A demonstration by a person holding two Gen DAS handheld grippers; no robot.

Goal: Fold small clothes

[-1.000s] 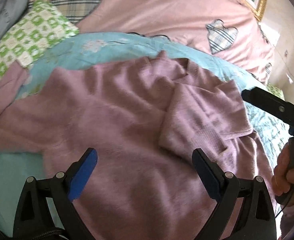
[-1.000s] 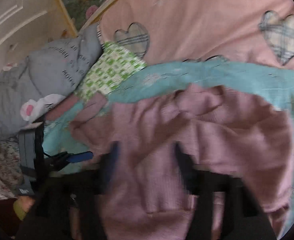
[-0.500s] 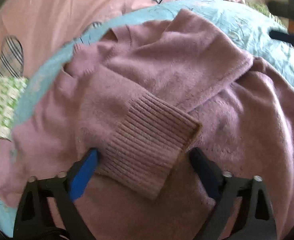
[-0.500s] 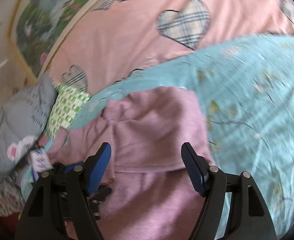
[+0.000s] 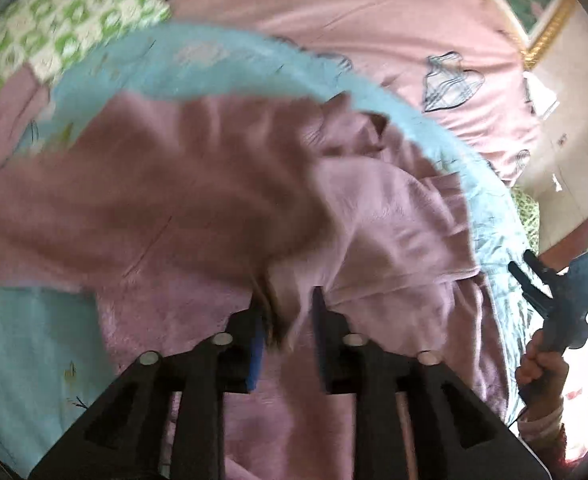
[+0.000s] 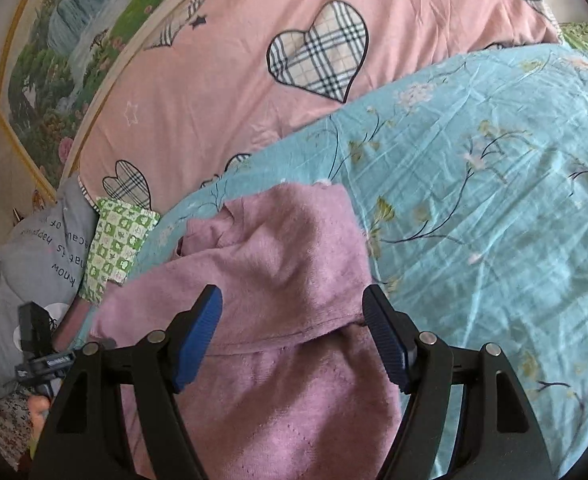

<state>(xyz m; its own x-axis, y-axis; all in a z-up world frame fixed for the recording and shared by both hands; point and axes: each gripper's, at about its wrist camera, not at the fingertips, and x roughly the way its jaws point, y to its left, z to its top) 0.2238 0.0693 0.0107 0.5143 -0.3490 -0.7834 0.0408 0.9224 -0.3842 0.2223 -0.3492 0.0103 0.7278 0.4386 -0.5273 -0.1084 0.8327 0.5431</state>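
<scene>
**Left gripper pinches a mauve sweater on a turquoise bedspread; right gripper hovers released**

While the mauve sweater (image 5: 182,216) lies spread across a turquoise floral bedspread (image 6: 493,200), two handheld grippers work over it. The sweater serves as the landmark here.

In the left wrist view, a green-and-white checked cloth (image 5: 66,28) sits beyond the sweater's upper left edge, touching the bedspread's rim. The sweater fills the middle, blurred with motion. At its near edge, the left gripper (image 5: 286,332) has its jaws clenched on a bunched fold of the knit, which rises in creases toward the fingers. One blue pad (image 5: 257,354) shows beside the pinched cloth. Beyond the sweater's top lies a pink duvet (image 5: 373,20) with plaid hearts. Past the sweater's right edge, a hand holds the other gripper by its handle, off the fabric.

In the right wrist view, a grey pillow (image 6: 34,264) with printed words lies left of the sweater, next to the checked cloth. The sweater's right side is folded inward, its folded edge running across between the fingers. The right gripper (image 6: 294,336) stands over that fold, jaws released and wide apart, holding nothing. Right of the sweater there is only bedspread. A framed landscape picture (image 6: 66,48) hangs far above the sweater's upper left.
</scene>
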